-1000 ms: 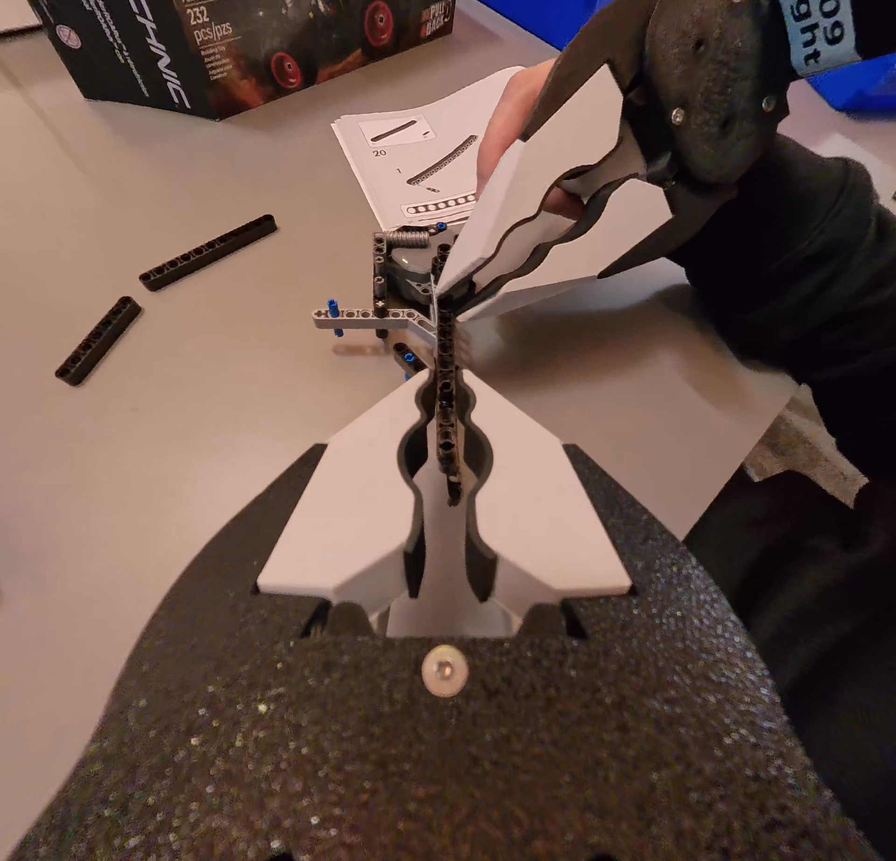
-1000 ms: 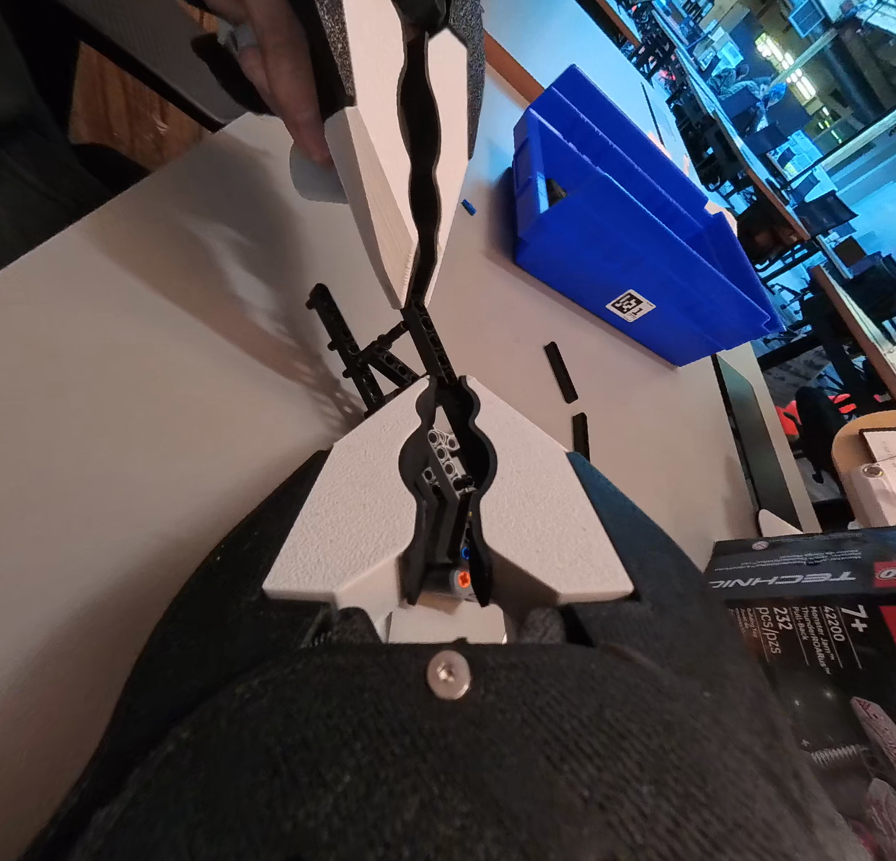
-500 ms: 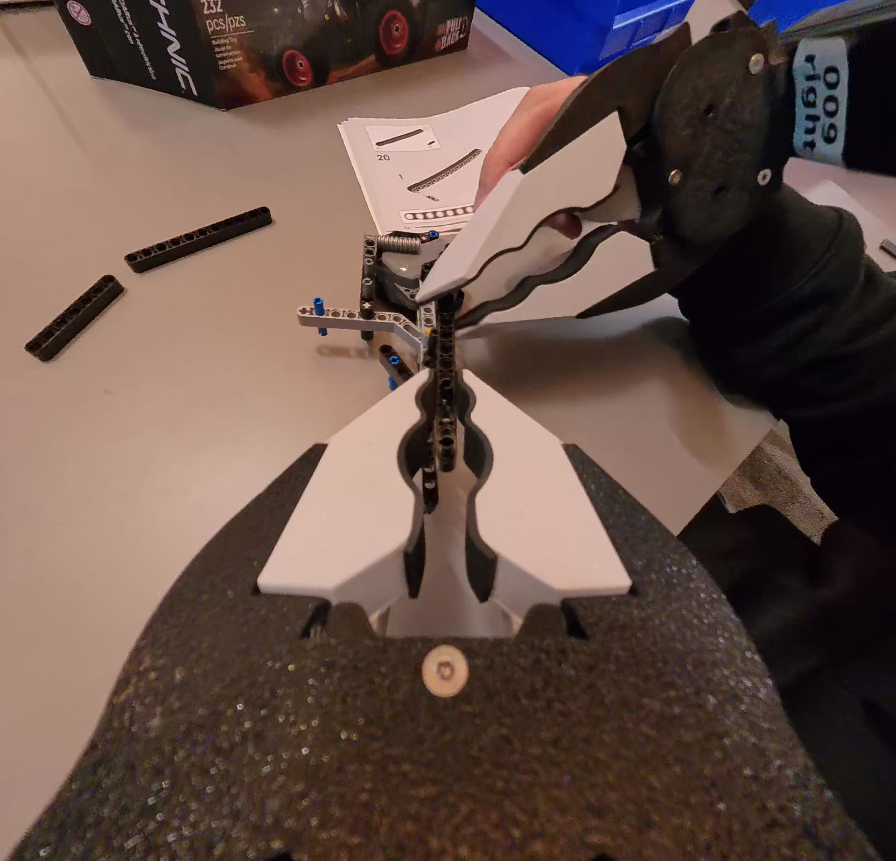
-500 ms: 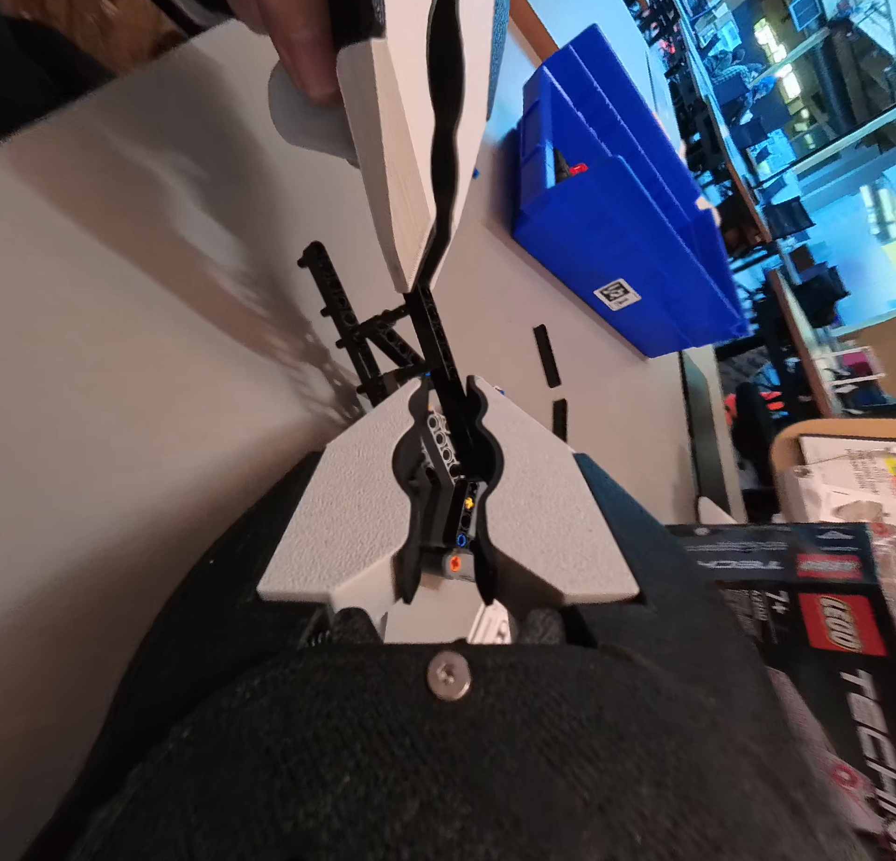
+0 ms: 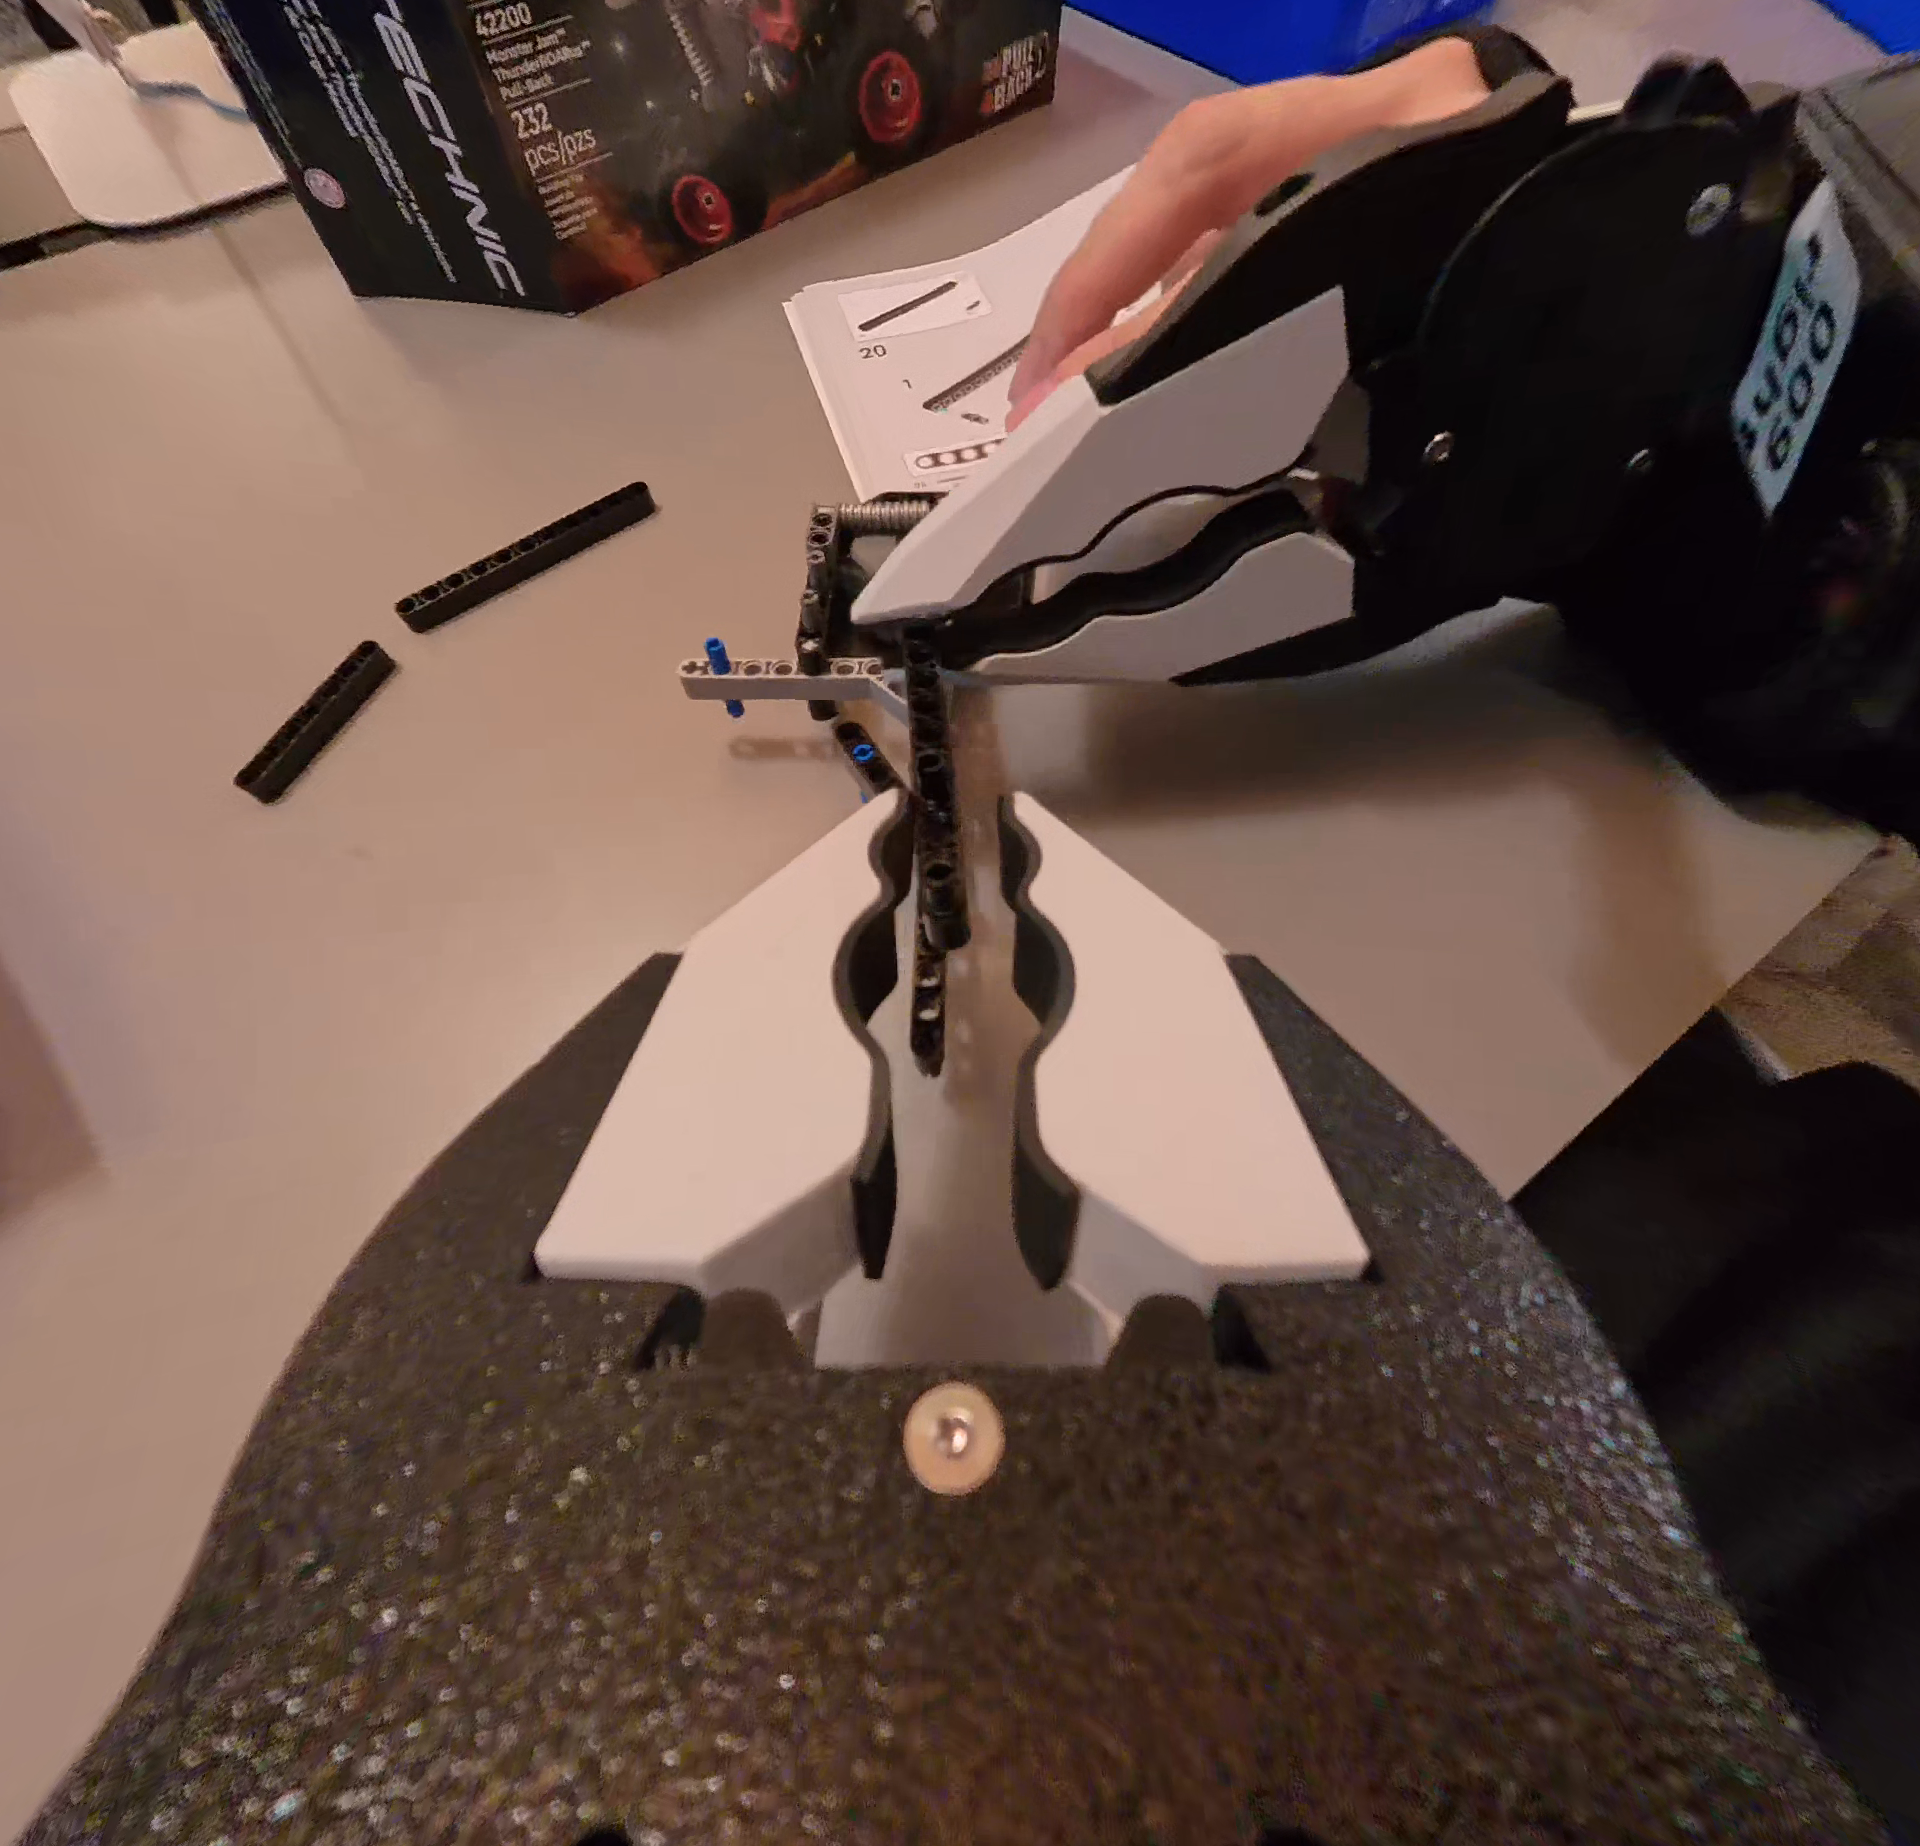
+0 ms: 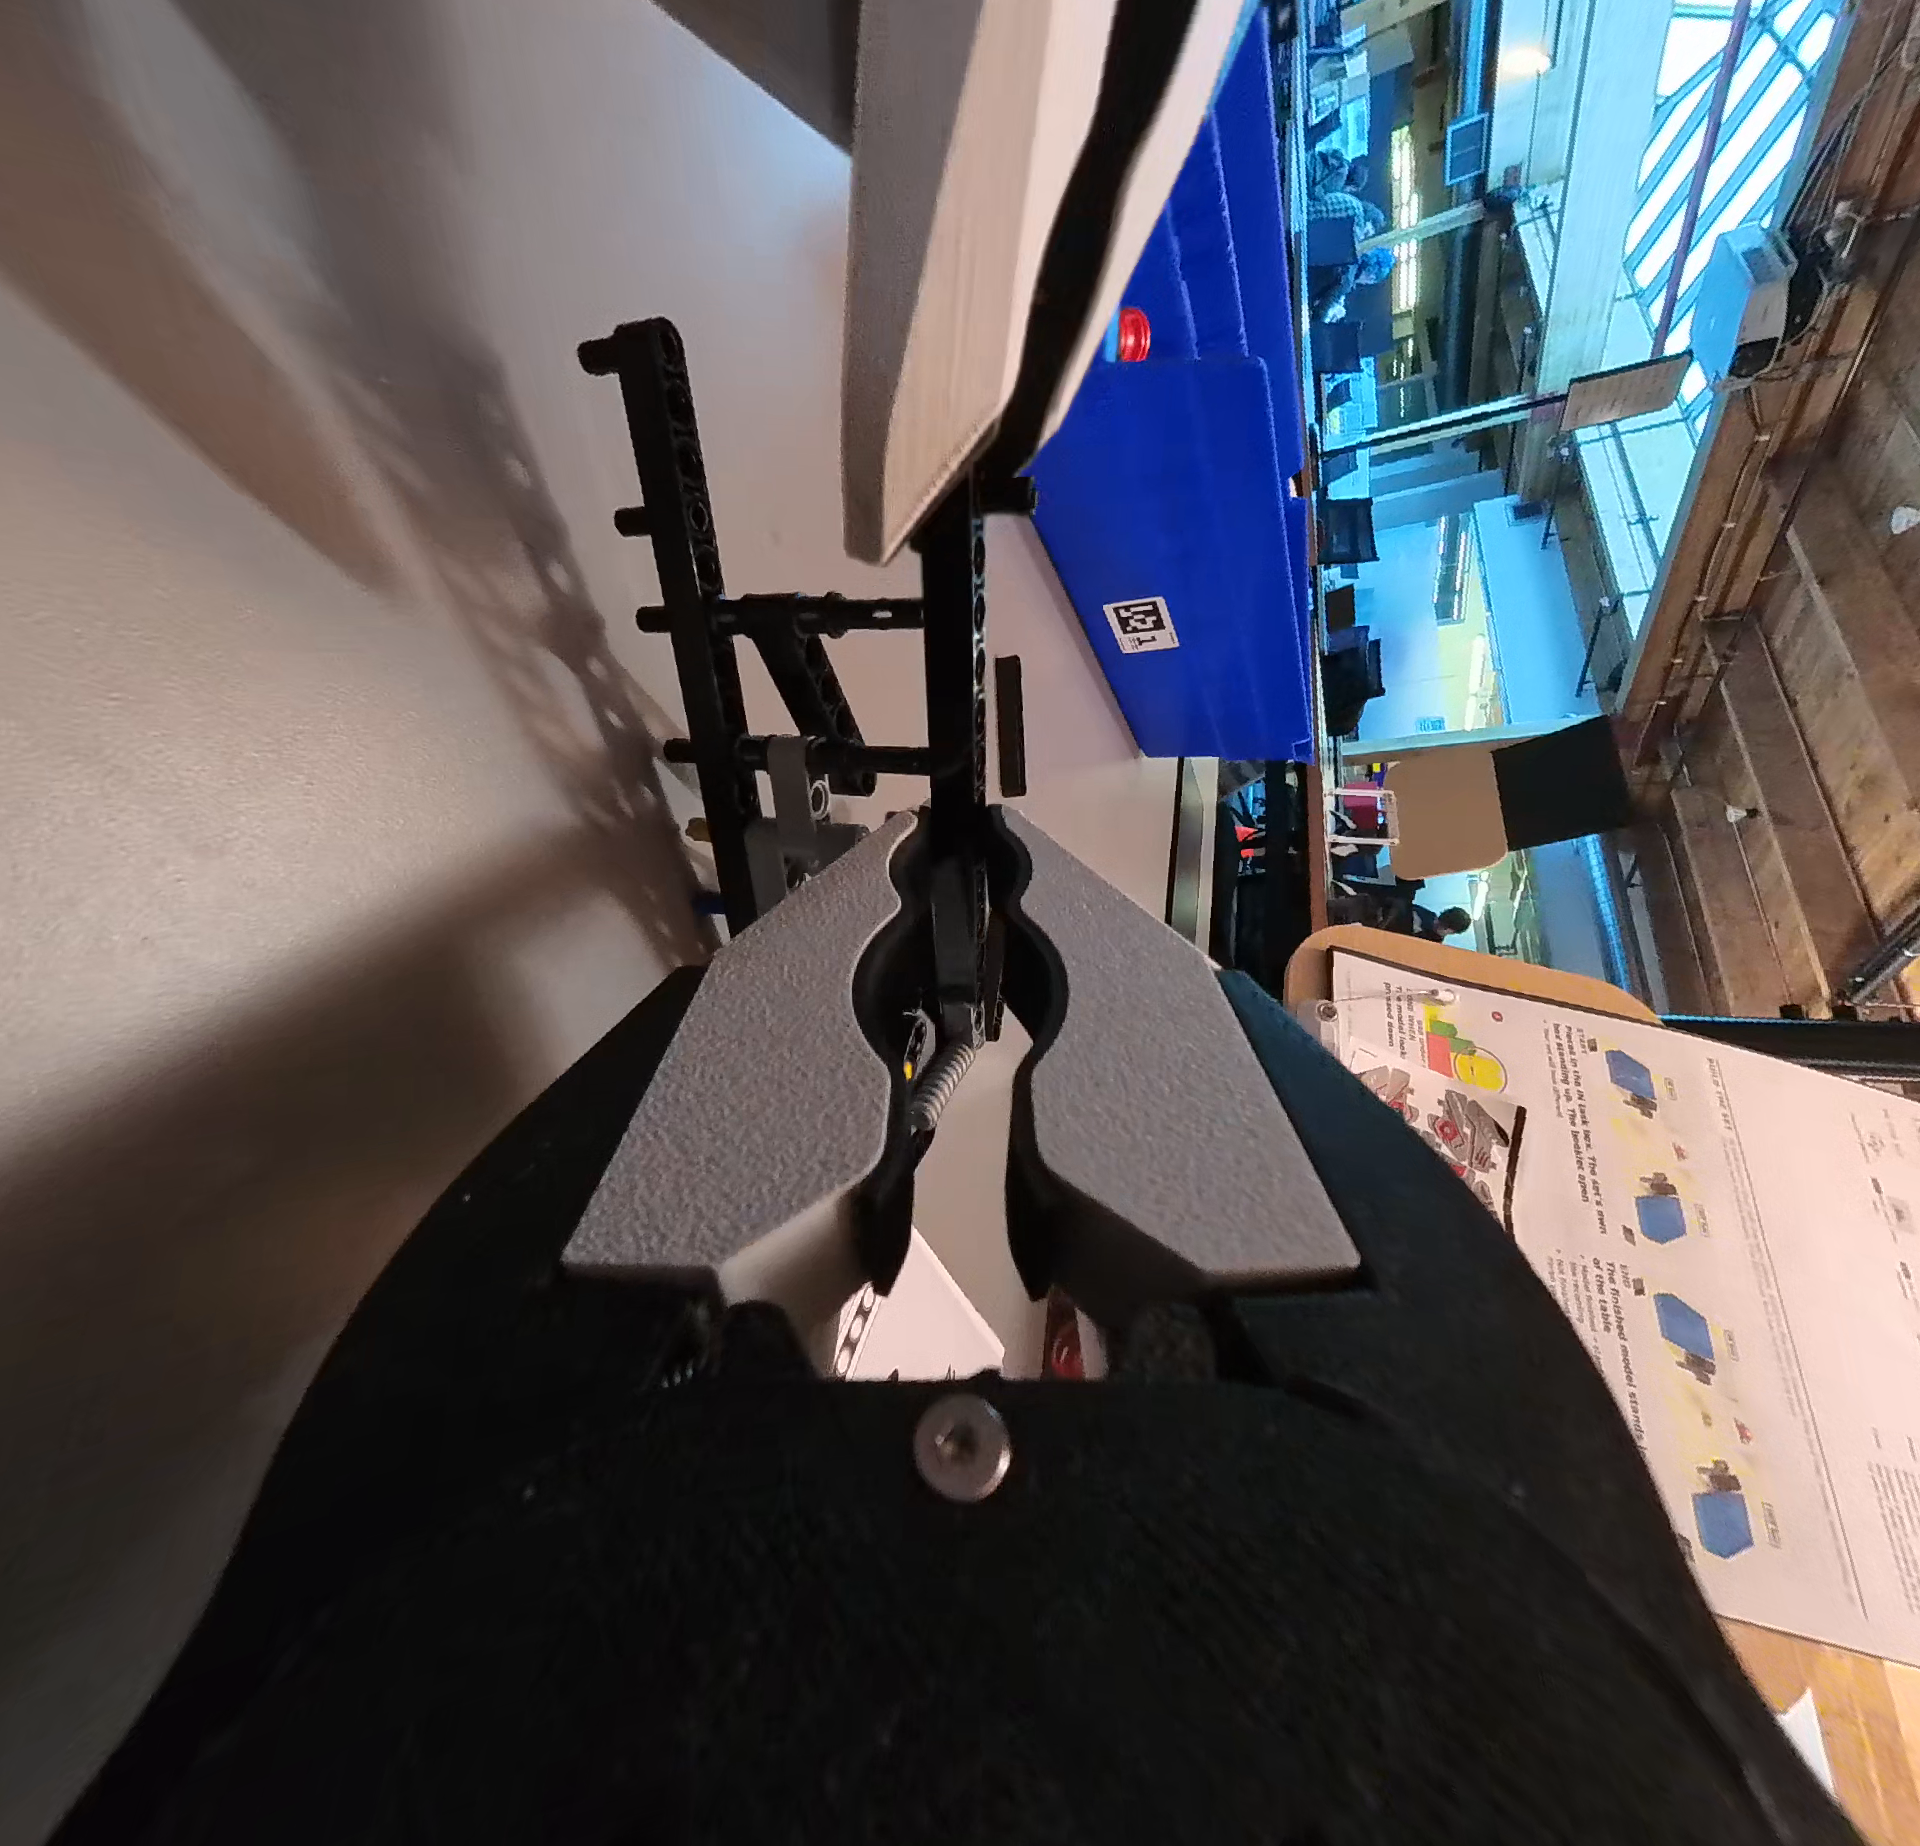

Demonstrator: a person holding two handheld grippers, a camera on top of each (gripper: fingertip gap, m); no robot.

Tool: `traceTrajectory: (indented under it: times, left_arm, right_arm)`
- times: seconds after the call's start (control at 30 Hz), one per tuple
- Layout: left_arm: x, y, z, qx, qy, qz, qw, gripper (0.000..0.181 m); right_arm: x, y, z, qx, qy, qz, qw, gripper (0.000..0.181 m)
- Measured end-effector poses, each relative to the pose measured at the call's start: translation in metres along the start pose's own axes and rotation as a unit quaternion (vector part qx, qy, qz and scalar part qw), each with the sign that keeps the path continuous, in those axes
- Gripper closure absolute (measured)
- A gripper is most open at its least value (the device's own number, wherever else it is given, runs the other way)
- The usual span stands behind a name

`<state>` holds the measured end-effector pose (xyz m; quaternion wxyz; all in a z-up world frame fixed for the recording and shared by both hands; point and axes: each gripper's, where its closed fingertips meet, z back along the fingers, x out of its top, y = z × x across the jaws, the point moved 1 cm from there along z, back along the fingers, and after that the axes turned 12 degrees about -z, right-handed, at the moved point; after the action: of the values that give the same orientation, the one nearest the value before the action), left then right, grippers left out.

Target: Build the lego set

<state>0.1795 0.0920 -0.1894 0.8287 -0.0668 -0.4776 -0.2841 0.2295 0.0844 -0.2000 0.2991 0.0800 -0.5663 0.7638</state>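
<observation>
The part-built lego assembly (image 5: 831, 643) is a black frame with a spring, a grey beam carrying a blue pin, and a long black beam (image 5: 932, 757) that points toward me. My right gripper (image 5: 914, 638) comes in from the right and is shut on the assembly where the long beam joins it. In the right wrist view its jaws (image 6: 956, 820) clamp the black frame, with the spring just behind. My left gripper (image 5: 948, 809) is slightly open. The long beam lies between its jaws, with table showing beside it. The left gripper also shows from above in the right wrist view (image 6: 935, 508).
Two loose black beams (image 5: 525, 557) (image 5: 314, 721) lie on the grey table to the left. The lego box (image 5: 623, 103) and the open instruction booklet (image 5: 914, 362) sit behind. Blue bins (image 6: 1174, 549) stand farther back. A hand (image 5: 1164, 207) grips the right tool. The table edge runs along the right. The gap from one gripper's tips to the other's is roughly 5 cm.
My left jaws have spread apart from the long black beam they were pinching. My right gripper has rolled and dropped lower while still holding the assembly.
</observation>
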Motion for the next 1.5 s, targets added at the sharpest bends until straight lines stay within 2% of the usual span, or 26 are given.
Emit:
traceTrajectory:
  times: [0.13,0.37,0.63,0.9,0.97,1.03,1.1,1.17,1.23,1.3,1.37,1.4,1.43,1.5]
  left_arm:
    - [-0.003,0.004,0.003,0.023,0.004,-0.029,0.999,0.168]
    - [-0.007,0.009,-0.001,0.012,0.006,-0.03,0.999,0.175]
    - [-0.013,0.009,0.002,-0.036,-0.009,0.028,0.999,0.175]
    - [-0.01,0.005,0.002,0.003,-0.011,-0.015,1.0,0.176]
    - [-0.009,0.005,0.001,0.008,-0.011,-0.023,1.0,0.176]
    - [-0.008,0.005,0.001,0.01,-0.01,-0.029,0.999,0.176]
    - [-0.008,0.004,0.0,0.008,-0.011,-0.028,1.0,0.176]
    - [-0.008,0.004,0.0,0.008,-0.01,-0.028,1.0,0.176]
    - [-0.008,0.004,0.0,0.008,-0.01,-0.03,0.999,0.176]
    - [-0.008,0.004,0.0,0.01,-0.009,-0.03,0.999,0.176]
    - [-0.008,0.005,0.0,0.01,-0.011,-0.026,1.0,0.176]
    - [-0.008,0.005,0.0,0.009,-0.011,-0.024,1.0,0.176]
    - [-0.009,0.005,0.0,0.011,-0.011,-0.023,1.0,0.176]
    - [-0.009,0.008,0.0,0.018,-0.009,-0.022,1.0,0.176]
  right_arm:
    - [-0.001,-0.001,-0.001,-0.007,0.015,0.021,1.0,0.175]
    - [0.0,0.0,-0.003,-0.009,0.039,0.04,0.998,0.175]
    - [0.002,0.006,-0.006,0.008,0.033,0.032,0.999,0.176]
    - [0.001,0.006,-0.002,0.015,0.01,0.012,1.0,0.174]
    - [-0.003,0.003,0.001,0.019,0.005,-0.017,1.0,0.171]
    - [-0.015,-0.007,0.01,0.017,0.009,-0.06,0.998,0.155]
    - [-0.031,-0.014,0.02,0.041,0.006,-0.16,0.986,0.144]
    - [-0.039,-0.02,0.028,0.071,-0.017,-0.265,0.961,0.136]
    - [-0.036,-0.027,0.029,0.099,-0.066,-0.373,0.92,0.132]
    - [-0.033,-0.025,0.024,0.147,-0.078,-0.448,0.878,0.132]
    - [-0.038,-0.012,0.015,0.18,-0.037,-0.453,0.872,0.136]
    - [-0.042,-0.005,0.011,0.184,-0.014,-0.444,0.877,0.131]
    - [-0.046,-0.001,0.007,0.178,0.005,-0.437,0.882,0.125]
    - [-0.052,0.001,0.002,0.155,0.028,-0.421,0.893,0.129]
